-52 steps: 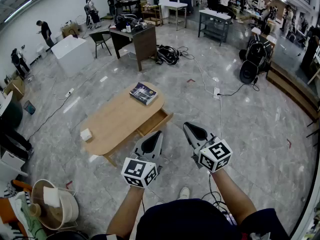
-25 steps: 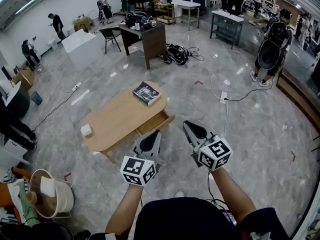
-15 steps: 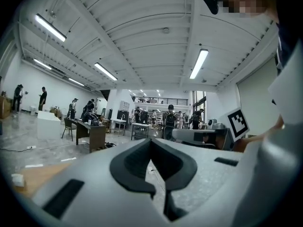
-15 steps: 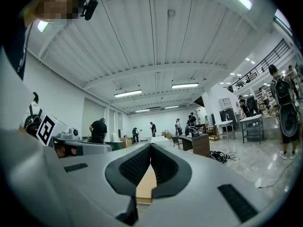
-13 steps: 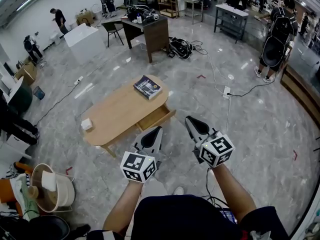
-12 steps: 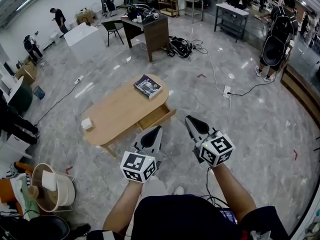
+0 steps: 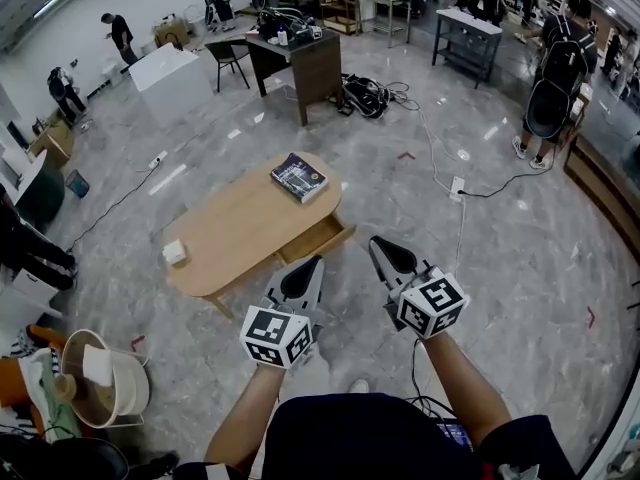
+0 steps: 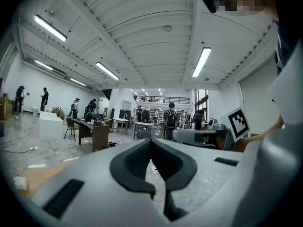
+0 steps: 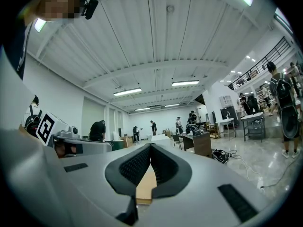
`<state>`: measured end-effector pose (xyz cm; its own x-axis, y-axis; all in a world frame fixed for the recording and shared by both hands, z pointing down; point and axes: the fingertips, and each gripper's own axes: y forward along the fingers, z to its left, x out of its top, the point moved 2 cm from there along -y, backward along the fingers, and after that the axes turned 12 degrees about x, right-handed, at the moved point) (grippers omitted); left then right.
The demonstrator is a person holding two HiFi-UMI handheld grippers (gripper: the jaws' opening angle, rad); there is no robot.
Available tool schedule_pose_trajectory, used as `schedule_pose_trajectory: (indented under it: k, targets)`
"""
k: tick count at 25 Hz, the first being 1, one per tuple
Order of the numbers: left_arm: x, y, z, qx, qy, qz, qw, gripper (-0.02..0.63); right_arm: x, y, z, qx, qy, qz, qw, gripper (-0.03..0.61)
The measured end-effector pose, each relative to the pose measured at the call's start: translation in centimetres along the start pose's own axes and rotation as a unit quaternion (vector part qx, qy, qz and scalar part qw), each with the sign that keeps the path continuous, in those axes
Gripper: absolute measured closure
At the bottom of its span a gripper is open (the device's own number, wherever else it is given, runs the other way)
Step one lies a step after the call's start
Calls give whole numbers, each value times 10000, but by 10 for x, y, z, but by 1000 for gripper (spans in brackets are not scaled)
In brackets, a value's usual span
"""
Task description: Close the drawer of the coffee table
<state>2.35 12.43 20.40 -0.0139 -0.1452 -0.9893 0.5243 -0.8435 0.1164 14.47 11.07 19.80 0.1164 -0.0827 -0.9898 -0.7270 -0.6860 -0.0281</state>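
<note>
plainly, the open drawer [image 7: 313, 240] lies ahead of both tools and a little to the left, sticking out of the near long side of the coffee table [image 7: 205, 280], close to its right-hand end. the table's long axis runs from near-left to far-right in the head view, and the drawer slides across that axis, so closing it looks like a push forward and slightly leftward, away from the person. the left hand-held gripper [image 7: 303, 268] is the nearer one: its tip points almost straight at the drawer front from just short of it, though it seems to hang above the drawer's level. the right hand-held gripper [image 7: 384, 252] sits off to the drawer's right side, near but apart. both are pressed together at the tips with nothing pinched; through the gap behind the right one's tips only the wood beyond shows. on the worktop [image 7: 240, 230] a book [image 7: 299, 178] lies at the far right end and a small white box [image 7: 173, 252] at the near left end, both clear of the drawer. the floor [image 7: 500, 258] is glossy grey stone with a cable [image 7: 445, 193] trailing to the right, in a big open hall with desks and people well apart from the table.
</note>
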Motion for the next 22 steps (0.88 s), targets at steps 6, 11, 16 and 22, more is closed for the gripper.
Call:
schedule_pose_trajectory:
  k: [6,11,16,22]
  targets:
    - [6,12,23,37,-11,-12,10000,614,3,24,-9,4,22,-30,10000,561]
    - [6,24,42,34,-53,-24,10000,614,2,44,-18,-90,-6,-60,9999,561]
    - [7,45,62,21,-100,-21,9999,614,3,66,-35,-143,-5,-67,9999,561]
    - [19,69,91,35,-187,-101,9998,614,8,98,-55,-160,-13,-37,9999,561]
